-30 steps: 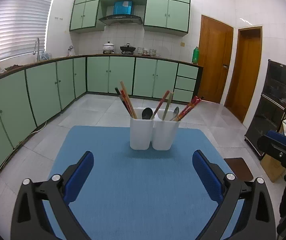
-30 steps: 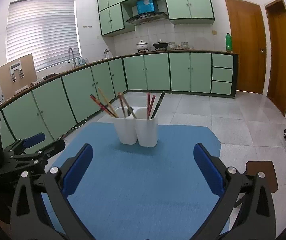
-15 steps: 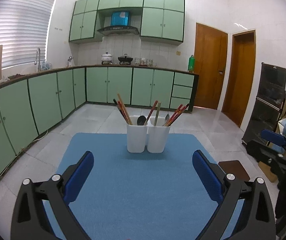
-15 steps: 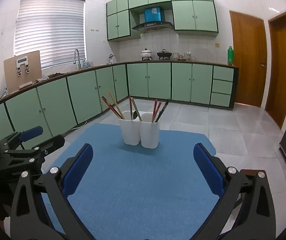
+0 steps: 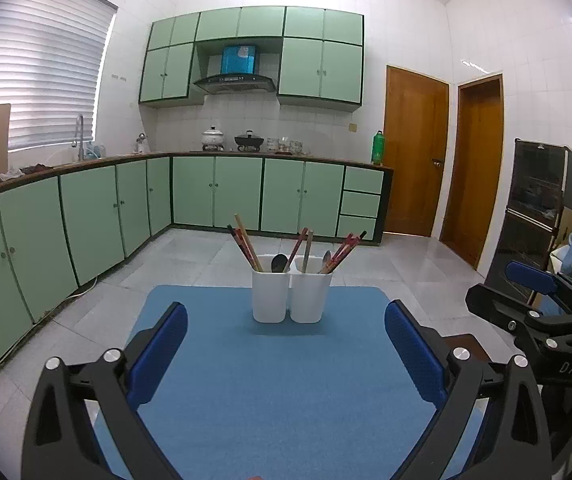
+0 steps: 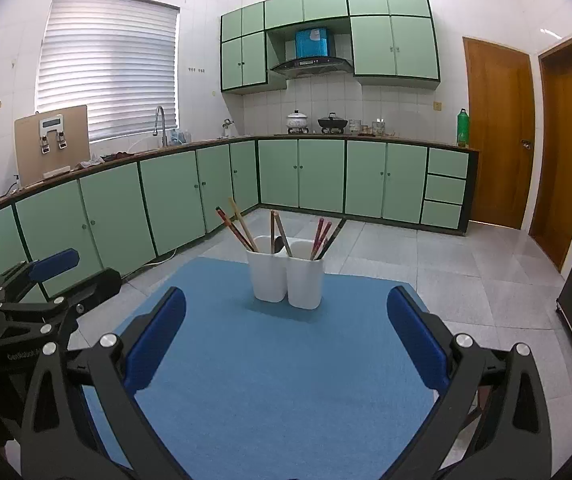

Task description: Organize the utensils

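Two white utensil holders (image 5: 290, 296) touching, far-centre on blue table (image 5: 277, 392), holding chopsticks (image 5: 245, 242) and spoons | left tongs (image 5: 286, 354) spread, empty | right tongs (image 6: 286, 338) spread, empty | green cabinets (image 5: 221, 196) behind, path unobstructed

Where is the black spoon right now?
In the left wrist view the black spoon stands in the left white cup, beside the chopsticks, near the blue mat's far edge.
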A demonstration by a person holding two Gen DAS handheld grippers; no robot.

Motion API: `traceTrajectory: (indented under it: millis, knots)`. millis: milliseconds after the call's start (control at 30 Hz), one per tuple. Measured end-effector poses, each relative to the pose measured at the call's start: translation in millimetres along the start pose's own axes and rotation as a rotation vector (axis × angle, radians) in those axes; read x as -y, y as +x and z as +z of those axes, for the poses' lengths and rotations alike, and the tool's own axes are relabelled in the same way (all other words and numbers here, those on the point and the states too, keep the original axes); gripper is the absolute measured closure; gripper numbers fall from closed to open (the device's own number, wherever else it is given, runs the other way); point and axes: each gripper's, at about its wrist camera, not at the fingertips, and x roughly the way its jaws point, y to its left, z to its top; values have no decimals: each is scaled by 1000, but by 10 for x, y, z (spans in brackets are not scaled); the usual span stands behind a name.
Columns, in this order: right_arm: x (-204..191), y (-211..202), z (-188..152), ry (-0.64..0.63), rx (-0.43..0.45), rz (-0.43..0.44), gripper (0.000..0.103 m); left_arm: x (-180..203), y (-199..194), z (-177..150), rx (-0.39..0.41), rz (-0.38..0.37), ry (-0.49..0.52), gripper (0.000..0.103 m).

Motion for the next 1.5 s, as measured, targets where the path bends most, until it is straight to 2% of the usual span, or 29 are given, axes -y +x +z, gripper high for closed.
traceTrajectory:
  millis: [1500]
  knots:
    - [-20,-28,13,7,-2,-3,5,-20,-98,-6,15,11,1,6]
